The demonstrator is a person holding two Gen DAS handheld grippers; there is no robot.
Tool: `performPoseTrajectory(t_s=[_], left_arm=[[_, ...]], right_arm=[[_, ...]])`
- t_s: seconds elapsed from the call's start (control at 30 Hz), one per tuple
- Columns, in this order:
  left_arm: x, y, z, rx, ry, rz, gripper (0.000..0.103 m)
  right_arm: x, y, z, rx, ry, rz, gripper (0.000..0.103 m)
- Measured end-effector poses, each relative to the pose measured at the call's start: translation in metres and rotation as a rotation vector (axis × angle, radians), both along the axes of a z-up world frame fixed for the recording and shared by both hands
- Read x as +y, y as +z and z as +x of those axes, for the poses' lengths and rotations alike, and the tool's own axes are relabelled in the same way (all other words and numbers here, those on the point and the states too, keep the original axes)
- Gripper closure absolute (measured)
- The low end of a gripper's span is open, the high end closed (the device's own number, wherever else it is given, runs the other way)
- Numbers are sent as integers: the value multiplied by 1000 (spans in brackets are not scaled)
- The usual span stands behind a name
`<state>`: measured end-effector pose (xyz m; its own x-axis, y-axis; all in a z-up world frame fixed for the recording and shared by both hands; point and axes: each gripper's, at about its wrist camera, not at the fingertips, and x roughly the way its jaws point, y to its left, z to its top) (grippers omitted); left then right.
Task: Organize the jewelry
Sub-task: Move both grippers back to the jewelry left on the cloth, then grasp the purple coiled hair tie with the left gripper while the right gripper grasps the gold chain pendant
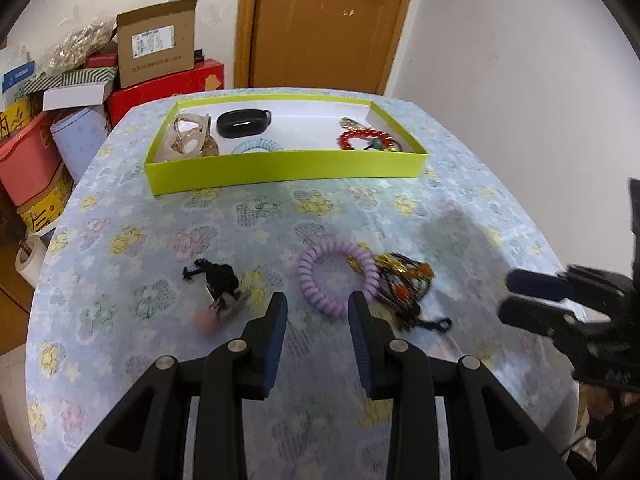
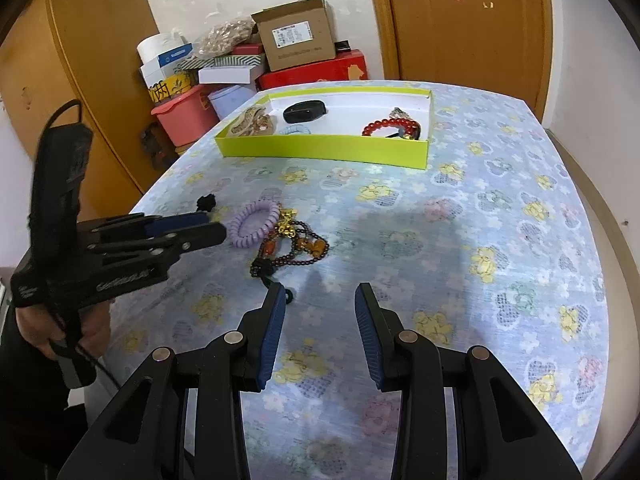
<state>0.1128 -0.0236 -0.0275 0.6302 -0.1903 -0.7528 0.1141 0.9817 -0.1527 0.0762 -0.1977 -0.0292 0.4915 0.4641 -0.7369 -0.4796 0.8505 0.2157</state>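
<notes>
A lime-green tray (image 1: 280,166) (image 2: 320,147) at the table's far side holds a clear hair claw (image 1: 191,139), a black band (image 1: 244,122), a pale blue coil tie (image 1: 256,147) and a red bead bracelet (image 1: 366,138) (image 2: 390,126). On the cloth lie a purple coil hair tie (image 1: 340,276) (image 2: 256,224), a dark beaded necklace with gold charms (image 1: 404,284) (image 2: 296,246) and a black tie with a pink ball (image 1: 218,292). My left gripper (image 1: 318,308) (image 2: 208,224) is open just before the purple tie. My right gripper (image 2: 320,300) (image 1: 508,296) is open and empty, right of the necklace.
The table has a blue floral cloth (image 2: 480,240). Boxes and tubs (image 1: 80,100) (image 2: 240,60) are stacked beyond its far left edge. A wooden door (image 1: 324,24) stands behind. The table's right edge (image 2: 592,216) drops to the floor.
</notes>
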Motion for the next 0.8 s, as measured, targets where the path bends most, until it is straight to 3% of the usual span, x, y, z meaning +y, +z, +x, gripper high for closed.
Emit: performPoseTrajectory(t_s=[0.3, 0.43, 0.8], left_arm=[[-11, -11, 27, 31, 24, 92, 71], [-18, -12, 26, -4, 17, 151, 92], [-4, -3, 18, -39, 32, 76, 94]], right_arm=[[-1, -4, 5, 13, -2, 4, 66], [-1, -6, 8, 19, -4, 6, 66], [3, -6, 13, 15, 0, 10, 66]])
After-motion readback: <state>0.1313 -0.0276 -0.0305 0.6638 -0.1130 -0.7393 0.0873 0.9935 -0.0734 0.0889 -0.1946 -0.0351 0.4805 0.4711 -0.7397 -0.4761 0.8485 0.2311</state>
